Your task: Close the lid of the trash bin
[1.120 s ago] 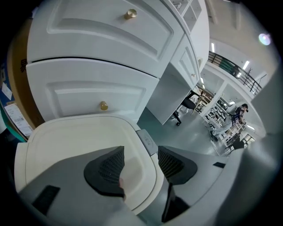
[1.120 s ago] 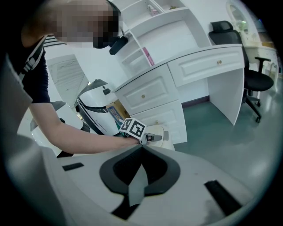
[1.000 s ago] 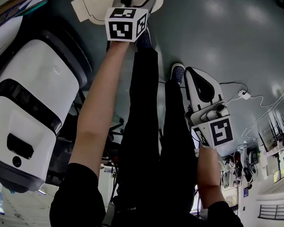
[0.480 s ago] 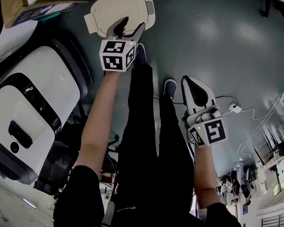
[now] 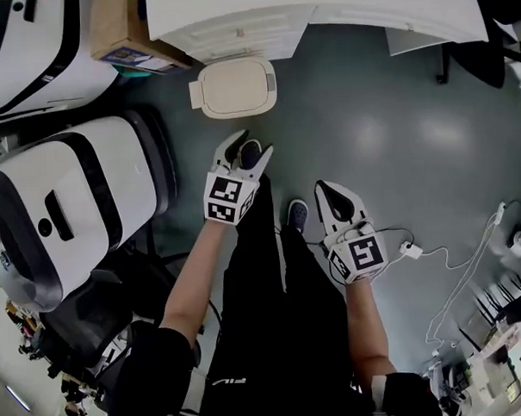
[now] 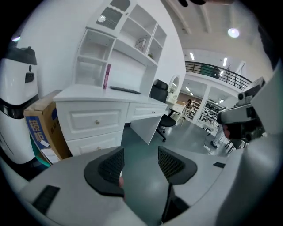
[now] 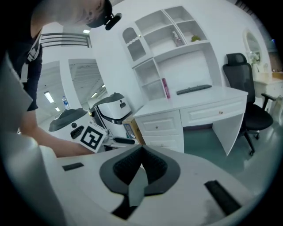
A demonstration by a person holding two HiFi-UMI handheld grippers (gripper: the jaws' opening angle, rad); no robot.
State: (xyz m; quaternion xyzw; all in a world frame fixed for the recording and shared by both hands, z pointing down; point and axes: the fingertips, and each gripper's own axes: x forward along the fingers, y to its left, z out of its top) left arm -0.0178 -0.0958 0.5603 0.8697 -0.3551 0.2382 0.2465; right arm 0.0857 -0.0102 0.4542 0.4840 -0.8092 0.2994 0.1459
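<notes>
Up went the left tongs point(image 5: 251, 145), spread, and right tongs point(image 5: 324, 190), pressed together, away from the shut trash bin point(image 5: 234, 88).

Open floor point(image 5: 387, 137) lies right of the trash bin point(image 5: 235, 87), desk point(image 5: 235, 27) behind.

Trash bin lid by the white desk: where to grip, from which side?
Take the small tab jutting from the left edge of the lid in the head view, coming in from that side with jaws above and below it. The lid lies flat and its rounded rim looks flush, offering little else to pinch. Whether the tab is handle or hinge I can't tell.
</notes>
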